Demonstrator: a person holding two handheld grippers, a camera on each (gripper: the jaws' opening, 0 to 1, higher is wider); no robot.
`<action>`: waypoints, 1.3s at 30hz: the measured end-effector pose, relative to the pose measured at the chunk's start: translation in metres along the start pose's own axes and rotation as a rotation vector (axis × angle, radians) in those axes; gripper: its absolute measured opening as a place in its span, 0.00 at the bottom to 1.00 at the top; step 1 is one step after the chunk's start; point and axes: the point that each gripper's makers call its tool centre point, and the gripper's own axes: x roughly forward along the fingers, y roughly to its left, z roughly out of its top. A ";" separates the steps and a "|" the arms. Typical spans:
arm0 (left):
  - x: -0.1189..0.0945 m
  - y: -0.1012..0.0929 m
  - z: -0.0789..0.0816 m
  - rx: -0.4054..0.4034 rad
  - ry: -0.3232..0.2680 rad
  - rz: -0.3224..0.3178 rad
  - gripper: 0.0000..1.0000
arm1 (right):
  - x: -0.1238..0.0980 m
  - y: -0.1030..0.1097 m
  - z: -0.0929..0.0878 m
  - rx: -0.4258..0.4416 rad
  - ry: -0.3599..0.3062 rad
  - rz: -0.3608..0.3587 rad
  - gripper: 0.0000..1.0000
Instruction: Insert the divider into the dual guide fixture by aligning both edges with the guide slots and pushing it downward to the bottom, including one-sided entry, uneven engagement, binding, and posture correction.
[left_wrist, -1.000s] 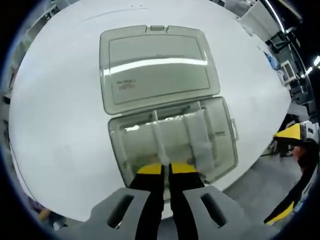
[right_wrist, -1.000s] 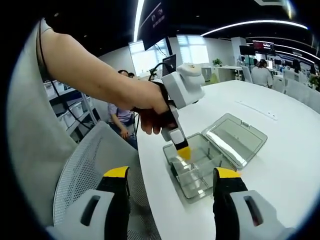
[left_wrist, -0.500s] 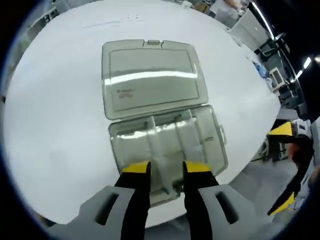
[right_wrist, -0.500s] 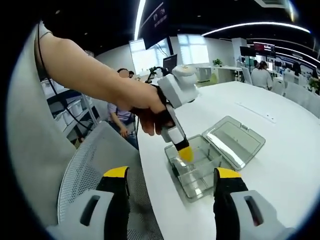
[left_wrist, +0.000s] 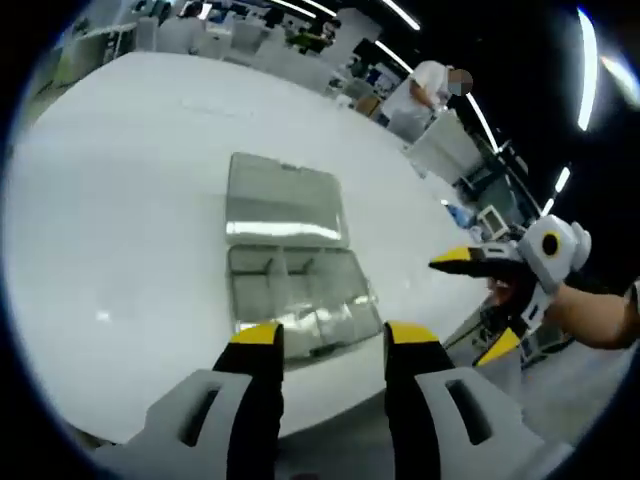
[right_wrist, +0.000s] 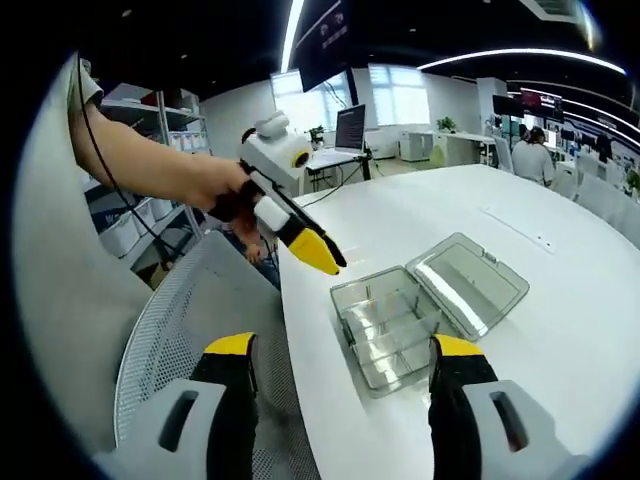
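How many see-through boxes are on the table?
1. The box lies open near the table edge, its lid flat behind it. Nothing there looks able to hide another.

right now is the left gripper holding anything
No, the left gripper is open with nothing between its jaws, lifted clear above the clear box on the table.

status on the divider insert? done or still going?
Looks done: dividers stand inside the clear box, whose lid lies open on the white table. Full seating can't be judged. In hand: nothing; the left gripper hangs above the table edge, the right gripper is open and off the box. Left: at most a seating check.
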 end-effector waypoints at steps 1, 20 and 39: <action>-0.005 -0.002 -0.002 0.017 -0.009 -0.007 0.39 | 0.001 0.000 0.002 -0.003 -0.002 -0.001 0.67; -0.032 -0.012 -0.002 0.308 -0.115 -0.143 0.59 | -0.001 -0.007 0.010 0.038 0.031 -0.118 0.69; -0.037 -0.009 -0.002 0.400 -0.149 -0.175 0.70 | -0.009 -0.005 0.016 0.031 0.034 -0.154 0.69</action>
